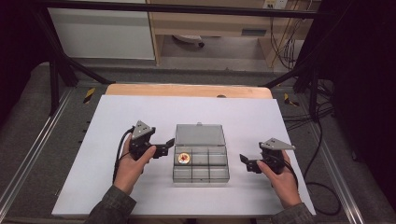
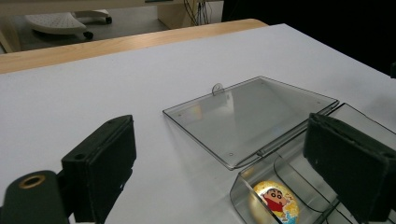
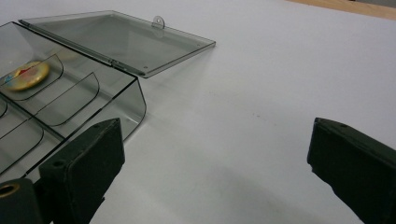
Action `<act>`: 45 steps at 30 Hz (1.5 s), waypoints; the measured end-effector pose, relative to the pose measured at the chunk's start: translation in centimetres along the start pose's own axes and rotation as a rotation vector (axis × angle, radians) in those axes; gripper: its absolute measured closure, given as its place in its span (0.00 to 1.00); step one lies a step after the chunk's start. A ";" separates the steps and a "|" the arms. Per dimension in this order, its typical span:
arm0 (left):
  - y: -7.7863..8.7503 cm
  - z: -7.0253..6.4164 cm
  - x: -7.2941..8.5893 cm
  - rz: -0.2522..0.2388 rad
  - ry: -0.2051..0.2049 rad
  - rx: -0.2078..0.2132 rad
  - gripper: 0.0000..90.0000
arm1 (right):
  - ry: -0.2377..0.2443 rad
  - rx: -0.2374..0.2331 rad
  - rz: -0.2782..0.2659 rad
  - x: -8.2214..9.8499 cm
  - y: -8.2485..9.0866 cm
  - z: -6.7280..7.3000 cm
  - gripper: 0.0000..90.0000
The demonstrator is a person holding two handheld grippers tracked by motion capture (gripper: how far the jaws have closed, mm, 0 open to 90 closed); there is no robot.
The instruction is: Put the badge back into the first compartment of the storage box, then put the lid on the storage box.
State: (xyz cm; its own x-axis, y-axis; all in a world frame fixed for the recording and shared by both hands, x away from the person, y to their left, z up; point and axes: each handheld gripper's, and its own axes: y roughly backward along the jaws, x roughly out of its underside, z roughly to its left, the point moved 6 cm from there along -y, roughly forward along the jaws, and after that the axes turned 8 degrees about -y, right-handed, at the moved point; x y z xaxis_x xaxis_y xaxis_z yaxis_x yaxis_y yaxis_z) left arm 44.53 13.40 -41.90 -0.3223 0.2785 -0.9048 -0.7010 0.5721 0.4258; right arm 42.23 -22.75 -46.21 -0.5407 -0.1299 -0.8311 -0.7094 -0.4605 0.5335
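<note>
A clear grey compartment box [image 1: 201, 173] lies mid-table, its lid [image 1: 199, 135] swung open flat behind it. A round cartoon badge [image 1: 183, 158] rests in the back-left compartment. My left gripper [image 1: 164, 148] is open just left of the box, with nothing between its jaws. In the left gripper view the left gripper [image 2: 224, 172] straddles the box's near corner [image 2: 243, 186], with the badge [image 2: 275, 200] and lid [image 2: 252, 116] ahead. My right gripper [image 1: 246, 162] is open on the box's right, apart from it. In the right gripper view the right gripper [image 3: 219, 177] is over bare sheet; box [image 3: 70, 107], badge [image 3: 25, 75] and lid [image 3: 121, 39] lie to the left.
A white sheet [image 1: 140, 196] covers the wooden table [image 1: 187, 90]. Black frame posts [image 1: 53, 70] stand at the back corners. Cables [image 1: 322, 140] trail off the table's right side, and metal rails run along both sides.
</note>
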 end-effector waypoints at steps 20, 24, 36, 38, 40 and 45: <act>-1.3 1.2 1.6 0.098 0.029 -0.003 0.09 | -0.029 0.038 0.028 -1.8 -2.9 -1.2 0.05; -2.3 1.7 2.6 0.163 0.032 -0.025 0.11 | -0.028 0.032 0.057 -1.8 -4.0 -1.6 0.09; -4.2 1.9 3.6 0.228 0.009 -0.024 0.21 | 0.000 0.020 0.089 -3.0 -5.8 -2.2 0.34; -4.4 2.0 3.7 0.232 0.012 -0.018 0.25 | 0.010 0.013 0.094 -3.2 -6.0 -2.1 0.39; -4.6 2.2 3.7 0.237 0.016 -0.014 0.33 | 0.031 0.013 0.093 -3.4 -6.3 -2.0 0.46; -5.2 2.8 3.8 0.240 0.013 -0.024 0.47 | 0.079 0.005 0.092 -3.5 -7.1 -1.5 0.68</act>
State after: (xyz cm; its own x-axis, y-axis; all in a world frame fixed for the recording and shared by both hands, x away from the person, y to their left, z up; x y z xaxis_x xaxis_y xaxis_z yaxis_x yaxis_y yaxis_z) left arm 48.75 13.61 -47.56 -0.4897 0.3945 -0.7775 -0.6179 0.4721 0.6287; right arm 49.84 -20.39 -47.30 -0.5664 -0.2400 -0.7884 -0.6611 -0.4390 0.6085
